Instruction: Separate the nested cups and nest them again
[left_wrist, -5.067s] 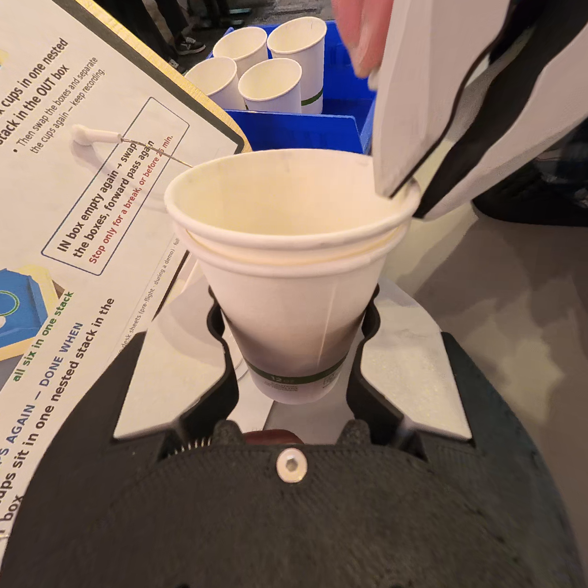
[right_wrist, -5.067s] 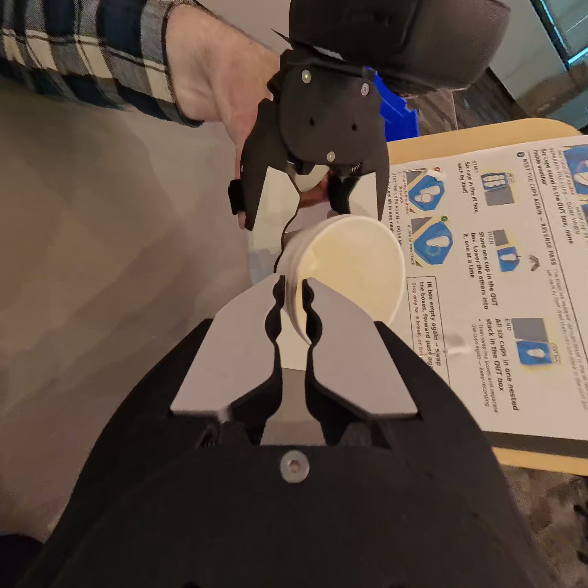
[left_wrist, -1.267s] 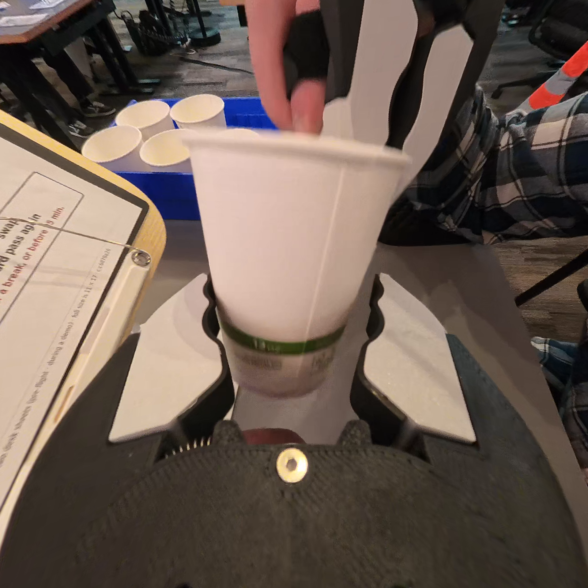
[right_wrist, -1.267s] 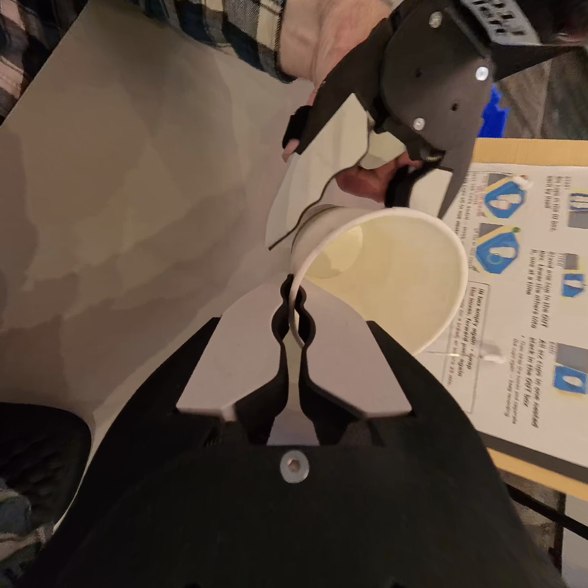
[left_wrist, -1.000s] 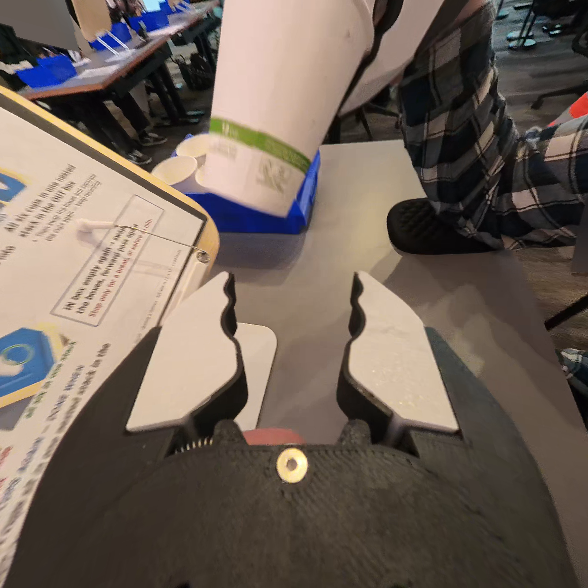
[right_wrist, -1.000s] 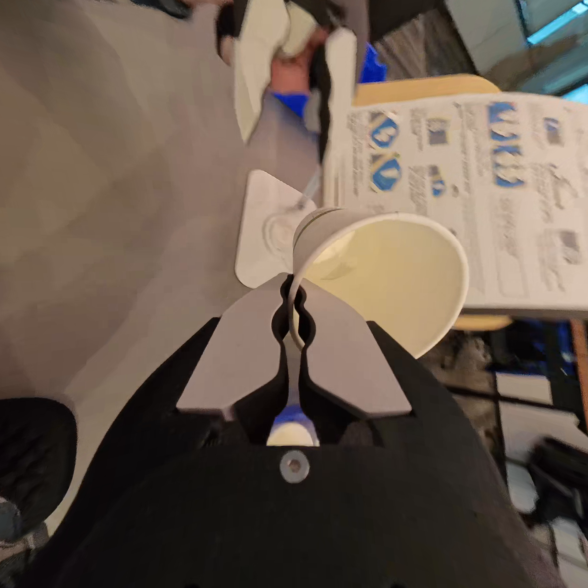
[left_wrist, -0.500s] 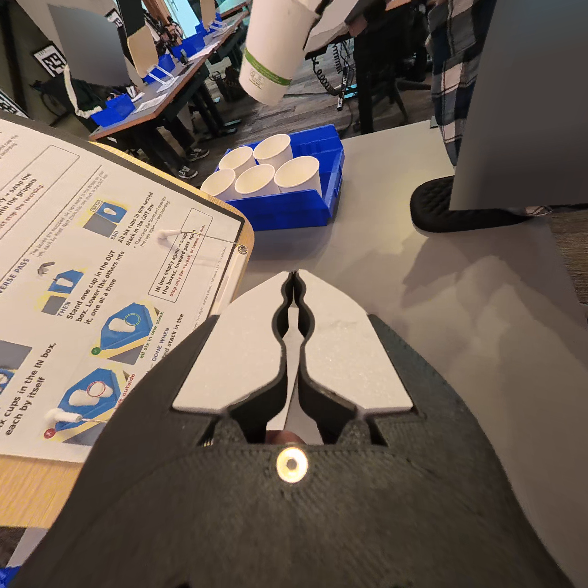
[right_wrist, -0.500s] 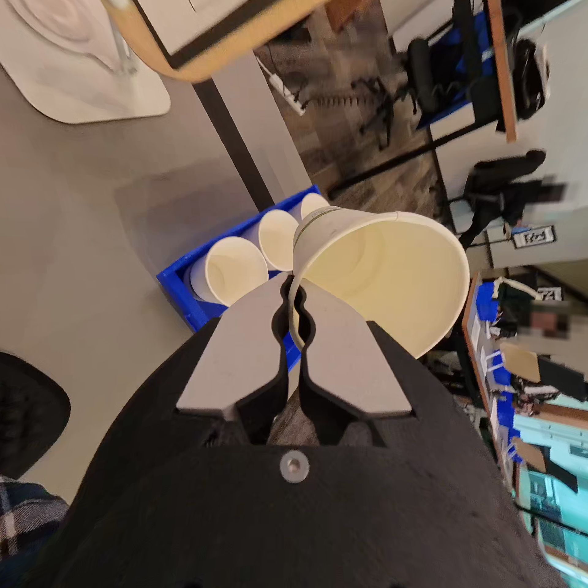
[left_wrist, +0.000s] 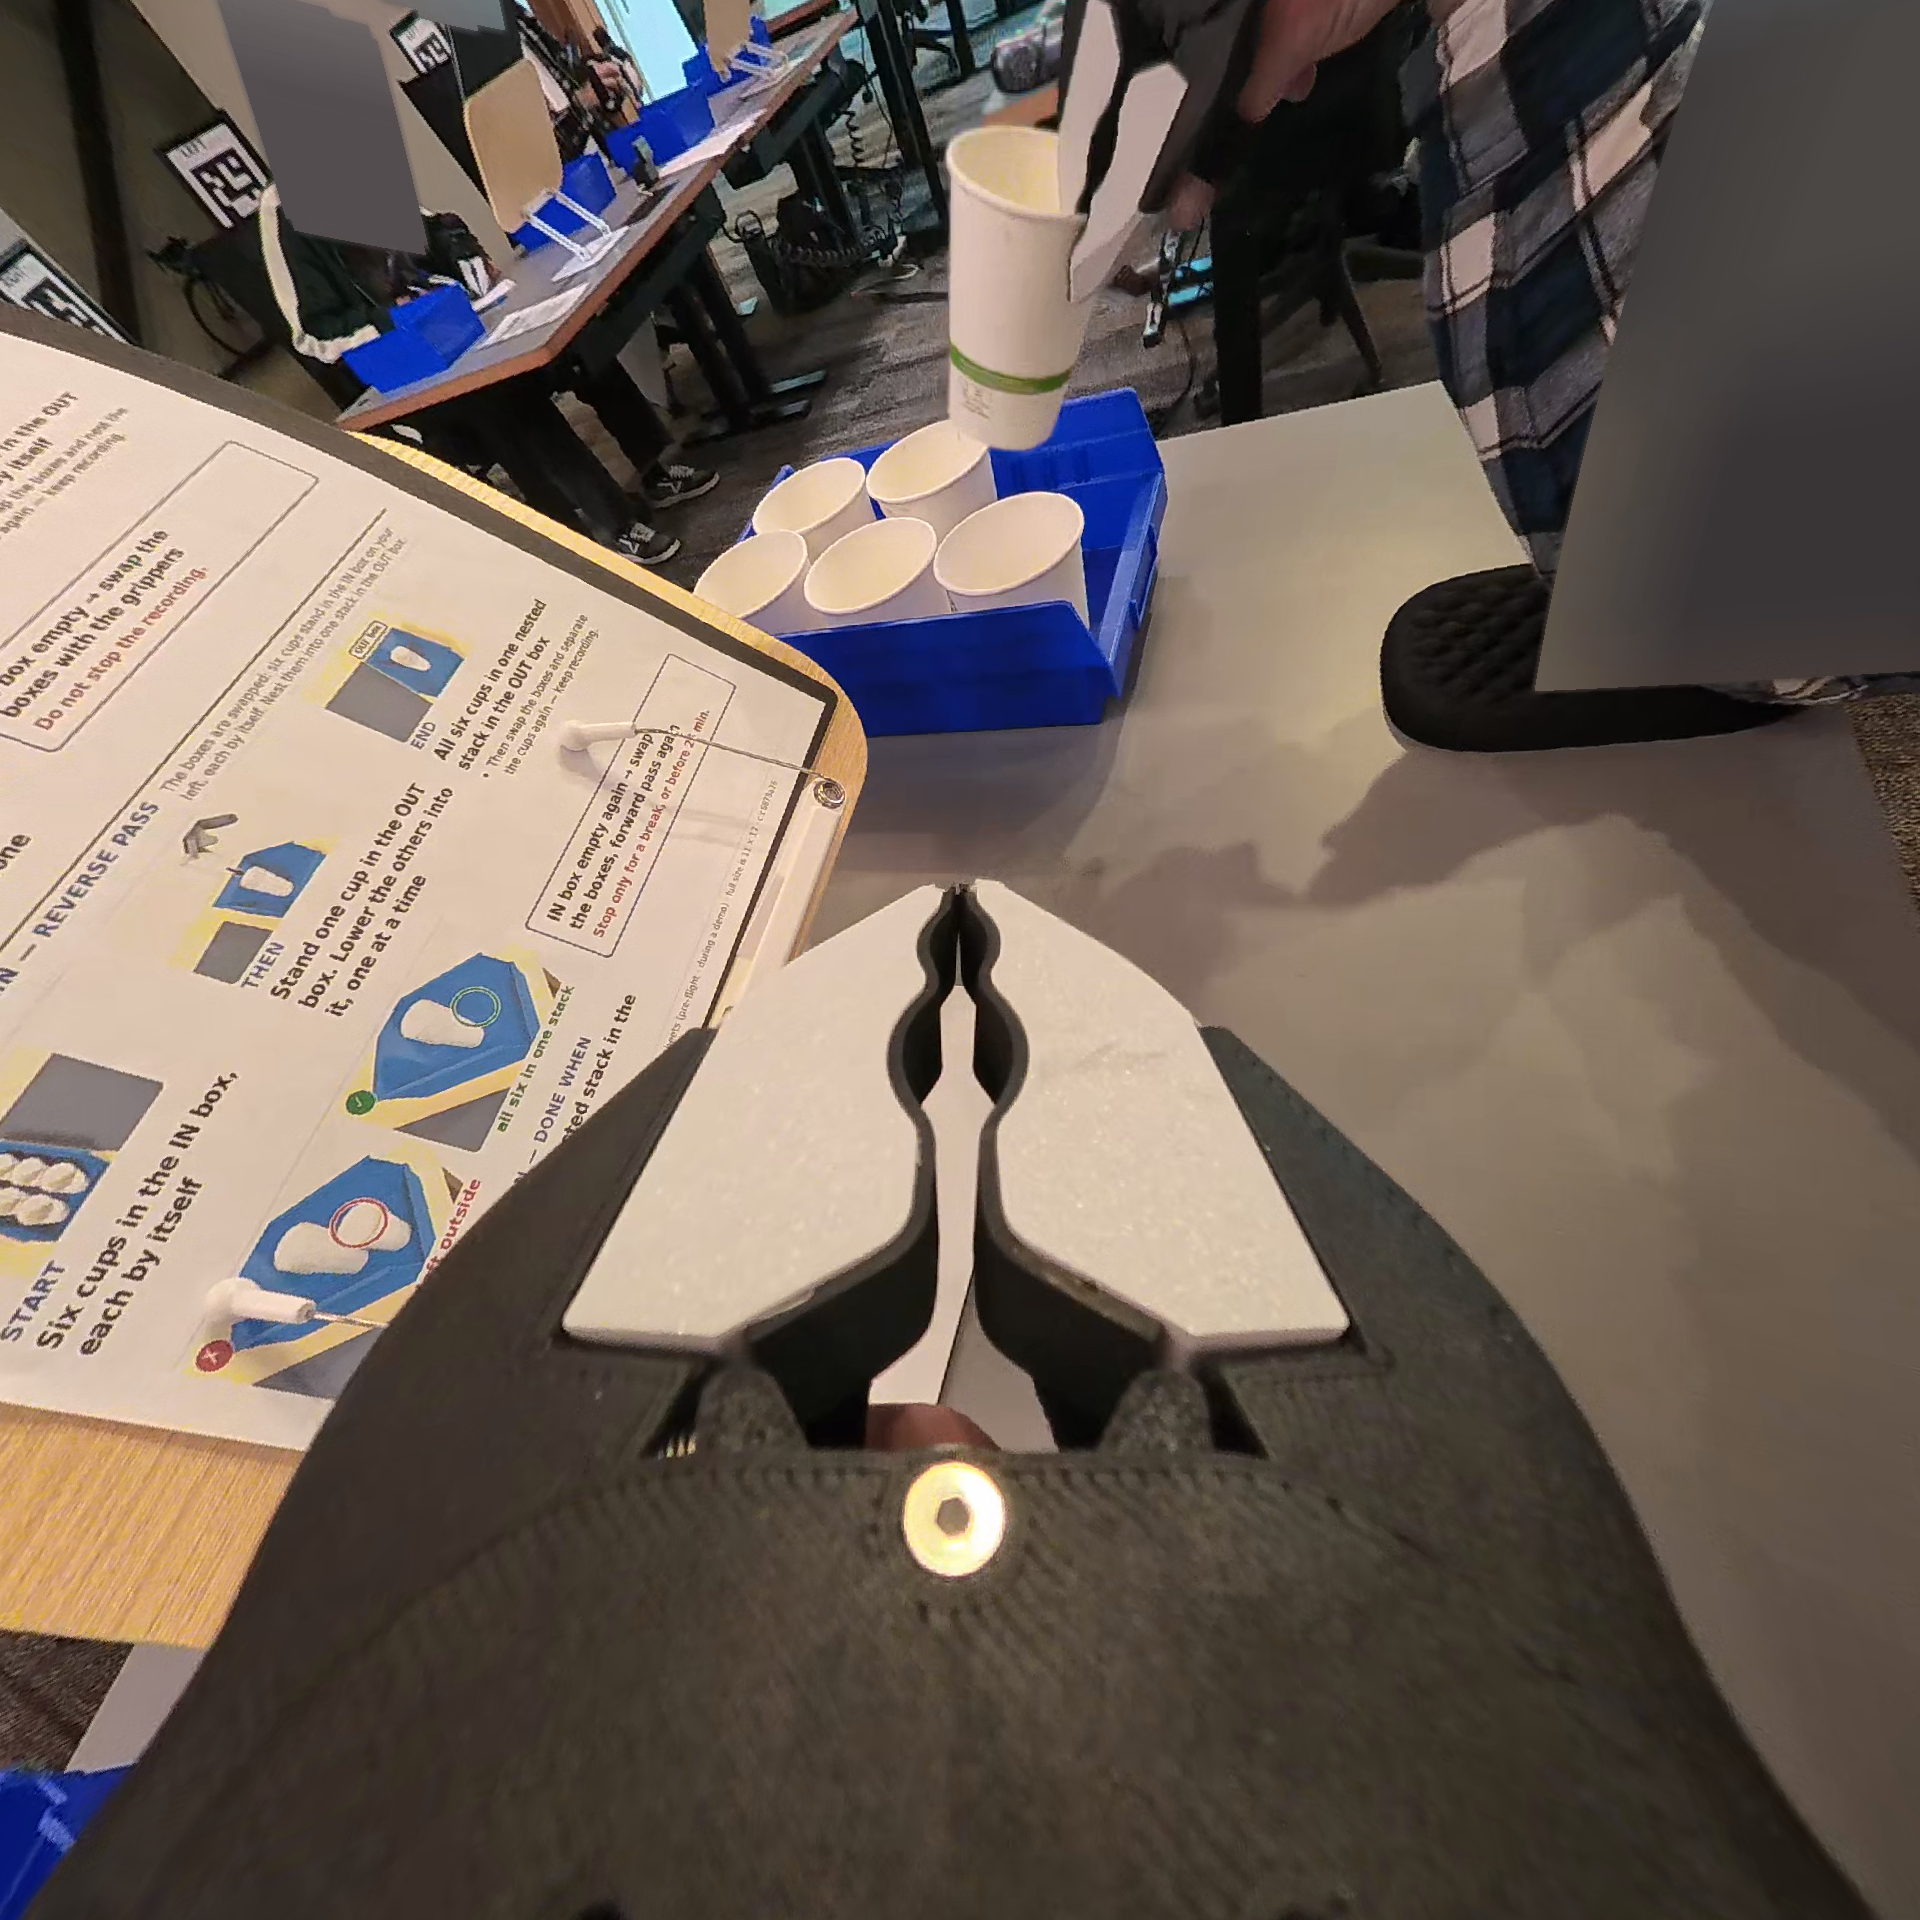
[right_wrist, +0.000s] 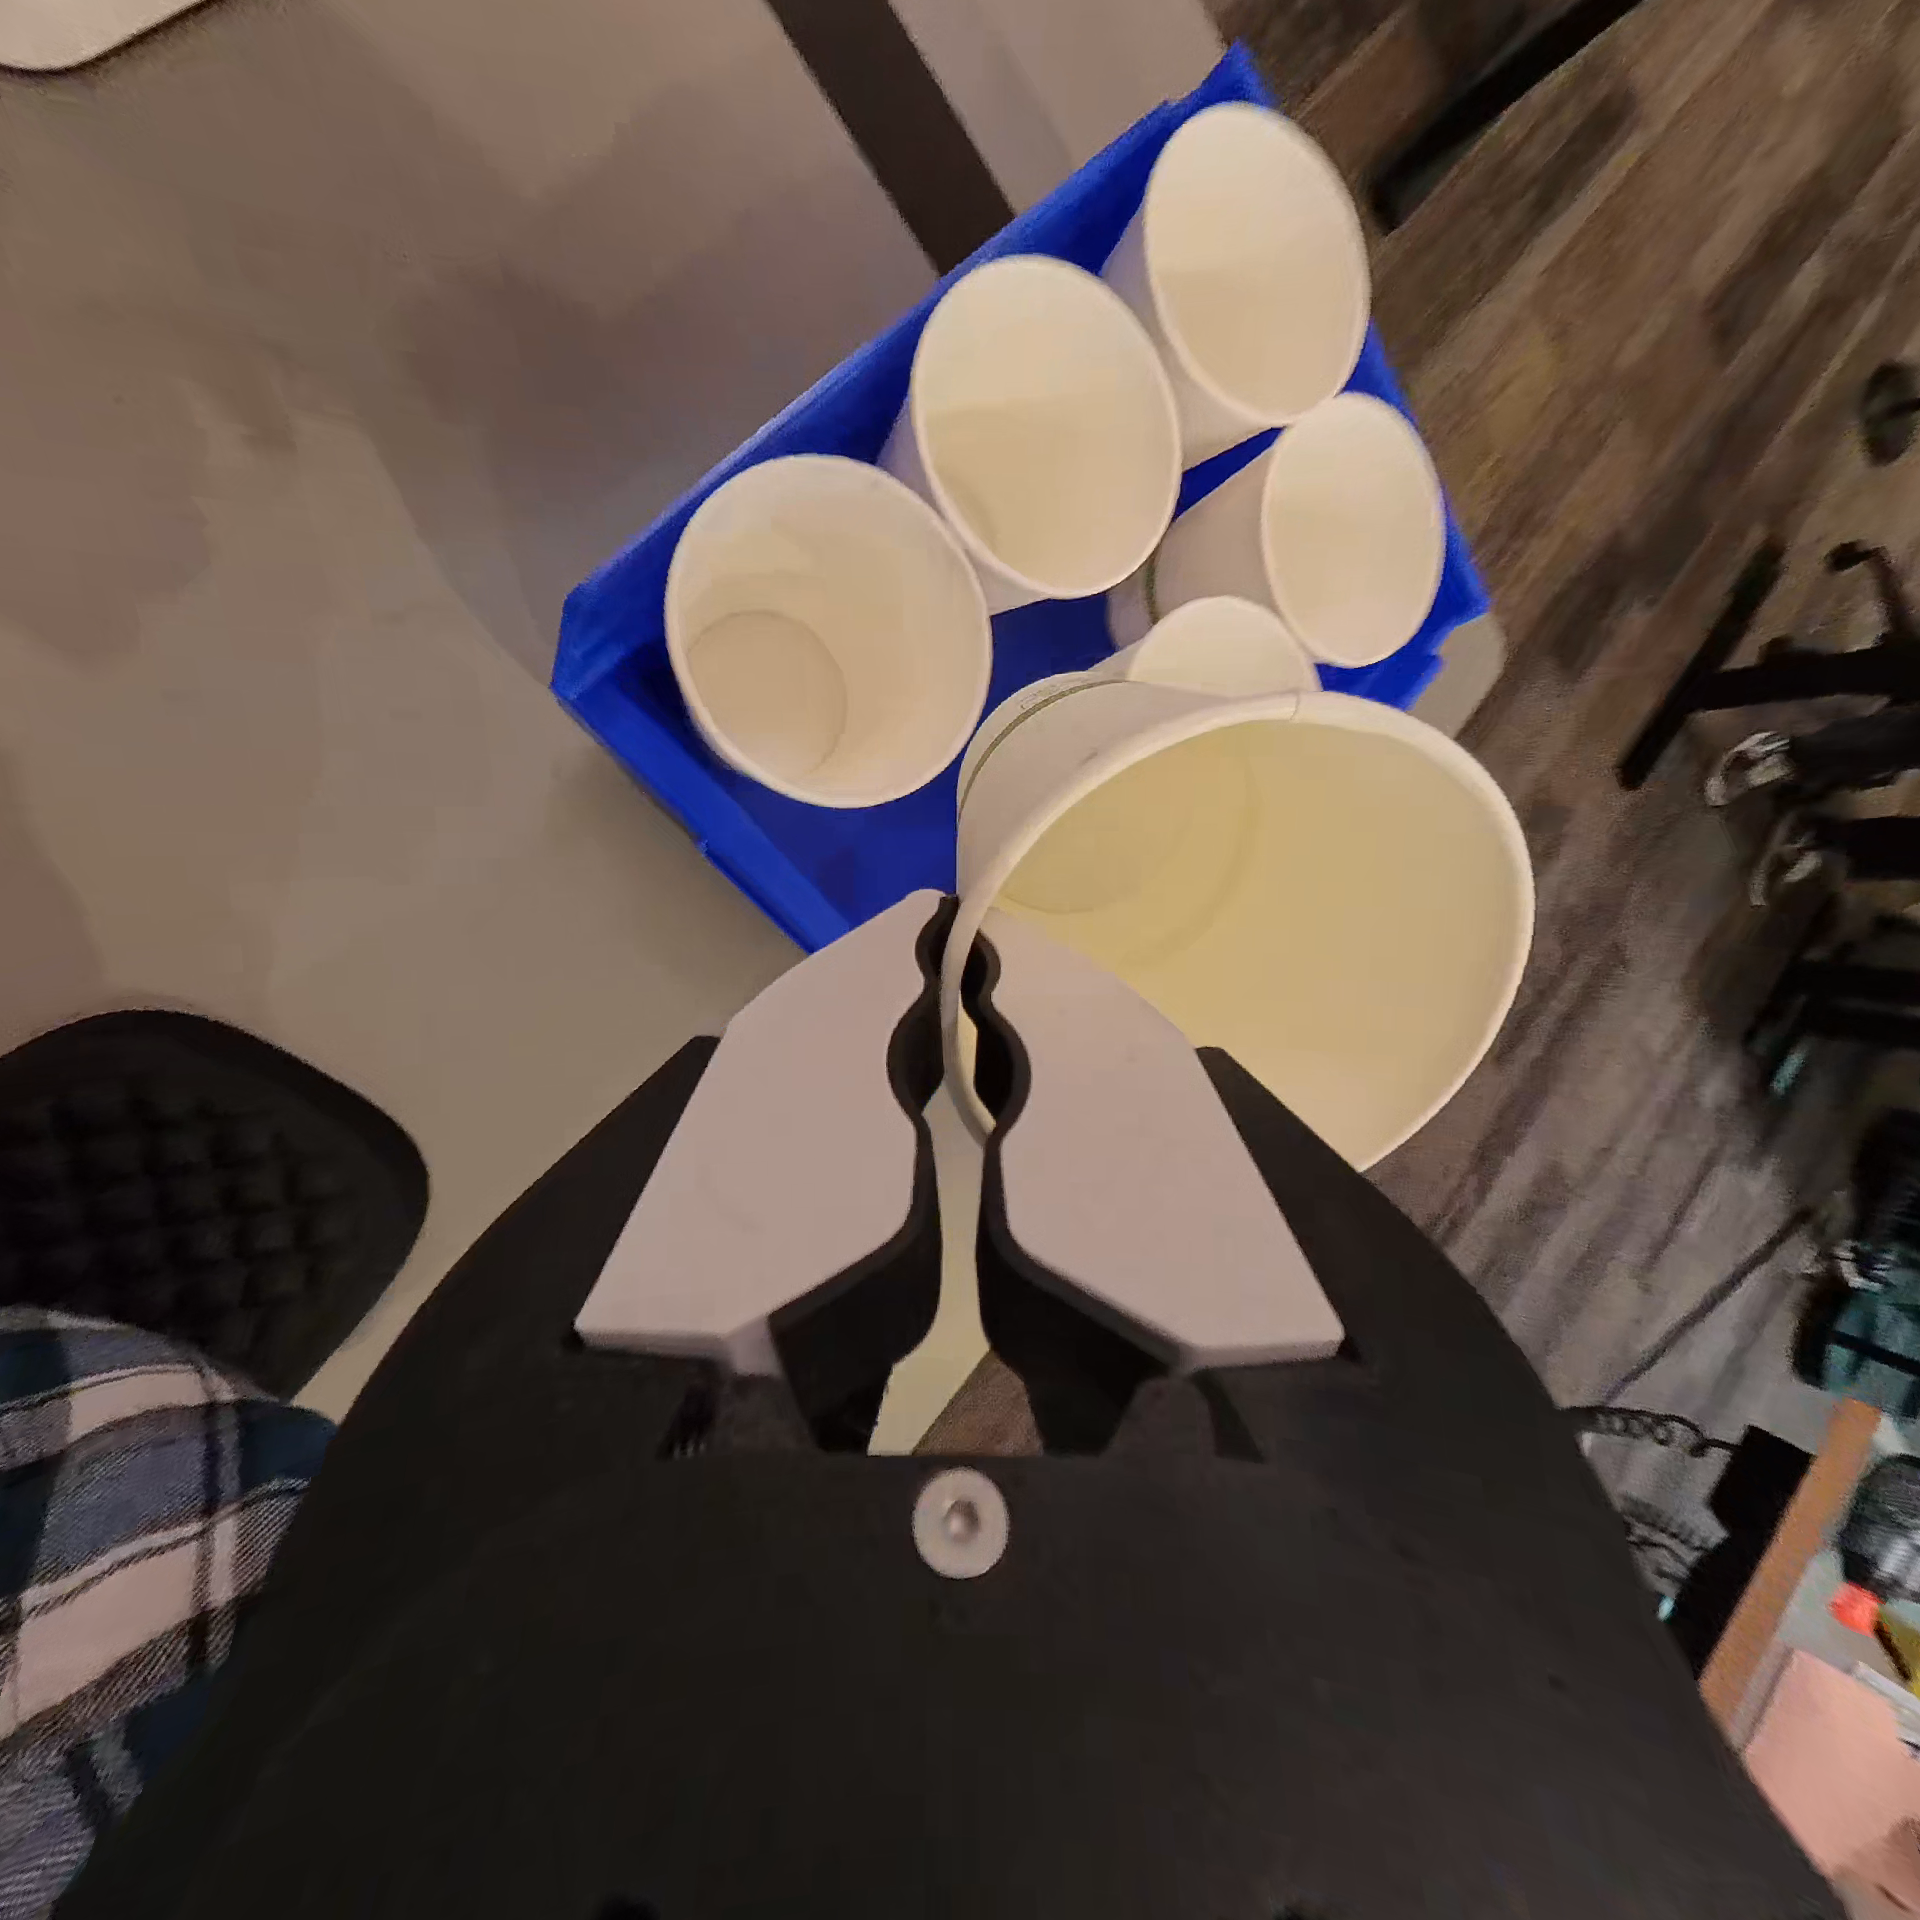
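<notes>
Left wrist view alone shows the left hand-held gripper (left_wrist: 958, 891) pressed together, bare.

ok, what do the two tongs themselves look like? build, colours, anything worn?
The left tongs and right tongs match: a broad black textured printed body, one silver screw at the centre, and two pale grey flat-faced fingers with black wavy inner pads. No cables show. The person wears a blue, black and white plaid sleeve.
</notes>
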